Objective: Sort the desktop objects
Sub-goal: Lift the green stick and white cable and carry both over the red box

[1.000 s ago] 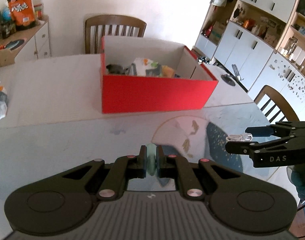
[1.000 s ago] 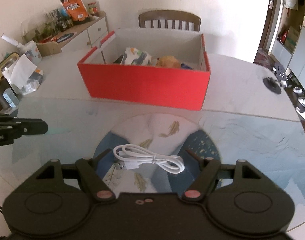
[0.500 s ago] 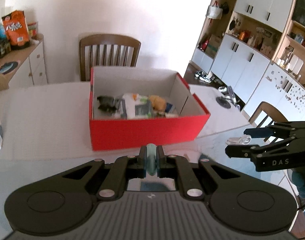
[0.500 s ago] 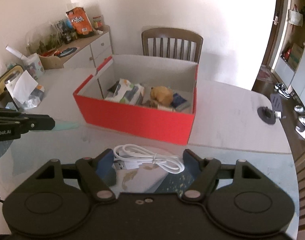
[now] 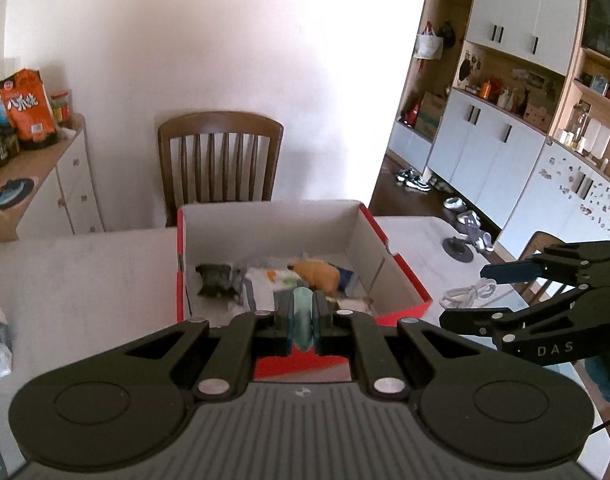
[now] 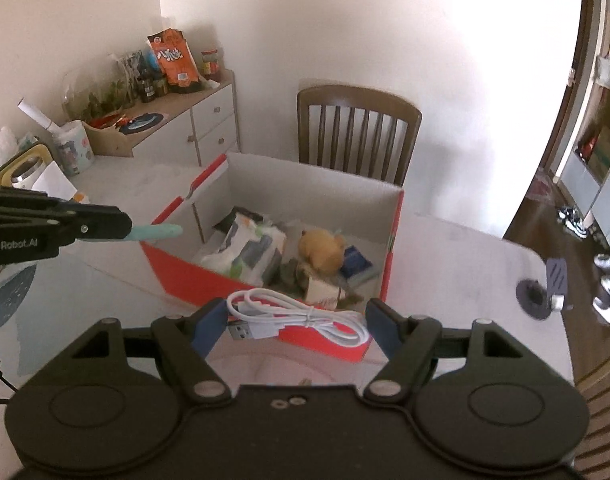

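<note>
Item 1: table (image 6: 457, 248), white, w/ red box (image 6: 265, 280) on it; box held plush toy (image 6: 320, 249), packets. Item 2: my R gripper (image 6: 297, 326), jaws wide, clamped endwise on coiled white USB cable (image 6: 295, 316), above box front wall. Item 3: my L gripper (image 5: 303, 318), closed tight on thin teal stick (image 5: 303, 316), tip over box.
</note>
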A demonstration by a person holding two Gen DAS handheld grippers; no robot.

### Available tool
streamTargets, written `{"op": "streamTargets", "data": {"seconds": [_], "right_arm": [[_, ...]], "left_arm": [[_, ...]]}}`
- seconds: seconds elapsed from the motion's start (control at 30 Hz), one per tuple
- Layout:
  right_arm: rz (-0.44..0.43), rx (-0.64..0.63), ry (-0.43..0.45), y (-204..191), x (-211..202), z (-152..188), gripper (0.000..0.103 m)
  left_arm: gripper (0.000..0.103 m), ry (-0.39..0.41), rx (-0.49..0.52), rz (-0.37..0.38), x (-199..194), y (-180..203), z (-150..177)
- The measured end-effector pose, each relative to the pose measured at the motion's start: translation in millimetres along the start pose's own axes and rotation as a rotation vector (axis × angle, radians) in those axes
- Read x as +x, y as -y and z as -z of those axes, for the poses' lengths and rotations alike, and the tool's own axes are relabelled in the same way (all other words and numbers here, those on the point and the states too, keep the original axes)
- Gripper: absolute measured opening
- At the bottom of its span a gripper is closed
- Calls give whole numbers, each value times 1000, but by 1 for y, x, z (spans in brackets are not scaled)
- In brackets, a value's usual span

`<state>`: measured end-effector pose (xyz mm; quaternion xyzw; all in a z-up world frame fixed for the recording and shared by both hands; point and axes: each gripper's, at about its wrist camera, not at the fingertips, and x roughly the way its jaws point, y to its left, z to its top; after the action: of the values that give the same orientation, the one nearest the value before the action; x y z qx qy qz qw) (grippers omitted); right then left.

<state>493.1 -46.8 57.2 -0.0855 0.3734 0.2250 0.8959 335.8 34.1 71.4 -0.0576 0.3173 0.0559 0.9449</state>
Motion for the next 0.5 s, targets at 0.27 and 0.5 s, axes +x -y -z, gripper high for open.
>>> {"op": "streamTargets", "data": {"seconds": [0.27,0.5], "right_arm": [[4,-7,5,12,21,-22,76],[-2,-10,-22,19,49,-35,76]], "left_arm": [[7,13,1,-50,26,-13,-25],[7,-8,3,-79,57,-29,-41]]}}
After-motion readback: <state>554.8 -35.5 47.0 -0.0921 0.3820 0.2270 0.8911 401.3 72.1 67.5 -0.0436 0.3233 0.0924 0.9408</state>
